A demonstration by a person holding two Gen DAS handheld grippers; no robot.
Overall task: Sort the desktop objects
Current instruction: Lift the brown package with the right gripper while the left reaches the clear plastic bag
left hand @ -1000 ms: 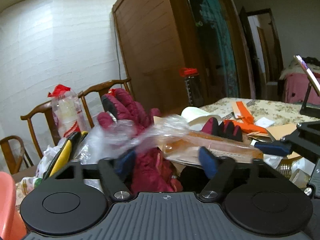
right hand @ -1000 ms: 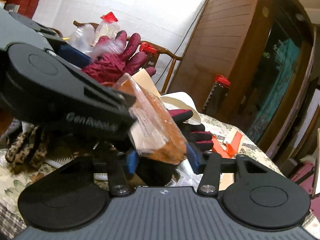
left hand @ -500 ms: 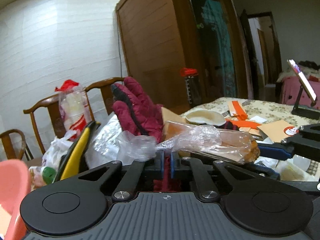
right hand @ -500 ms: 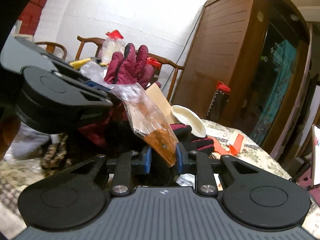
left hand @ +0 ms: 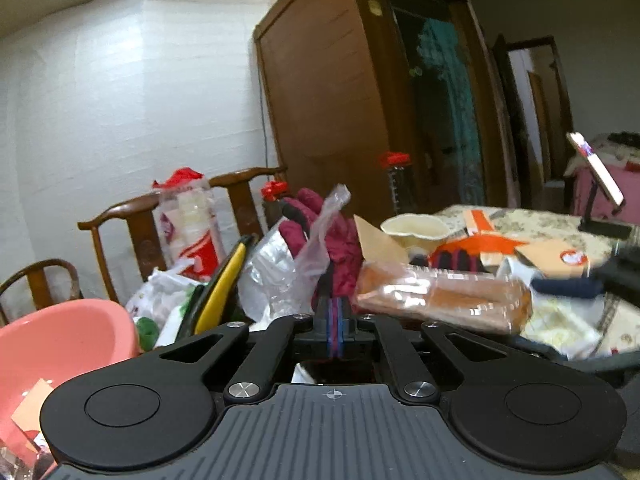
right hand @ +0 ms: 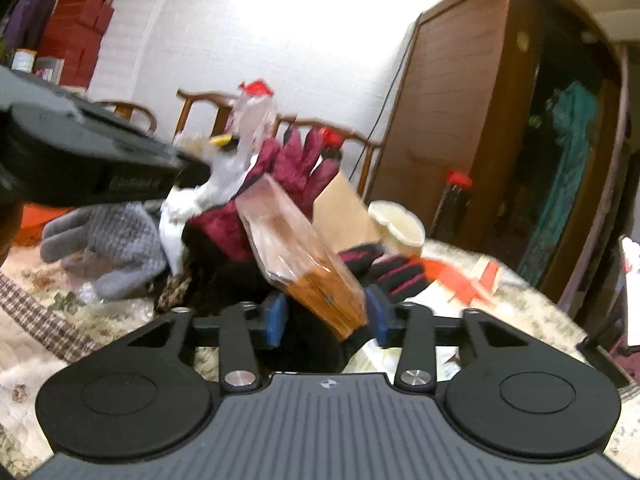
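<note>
Bread bag point(left hand: 440, 296): our left hand-held gripper point(left hand: 335, 322) pinches its plastic neck while easing; right hand-held gripper point(right hand: 326, 316) opens around it. We risk dropping it.

Both views sit low, just behind their own claws, looking forward and slightly down along the fingers over a cluttered table. The left wrist view looks past the left gripper point(left hand: 335, 320) toward a tall wooden wardrobe point(left hand: 320, 92); a bagged bread loaf point(left hand: 440, 296) lies close ahead, right of the claw. The right wrist view looks past the right gripper point(right hand: 326, 314), the loaf's end point(right hand: 312, 268) right at its claw. Shared: loaf, maroon glove point(left hand: 344, 252) point(right hand: 296, 164), wardrobe point(right hand: 460, 92) (and the left gripper's body at the right view's left edge).
</note>
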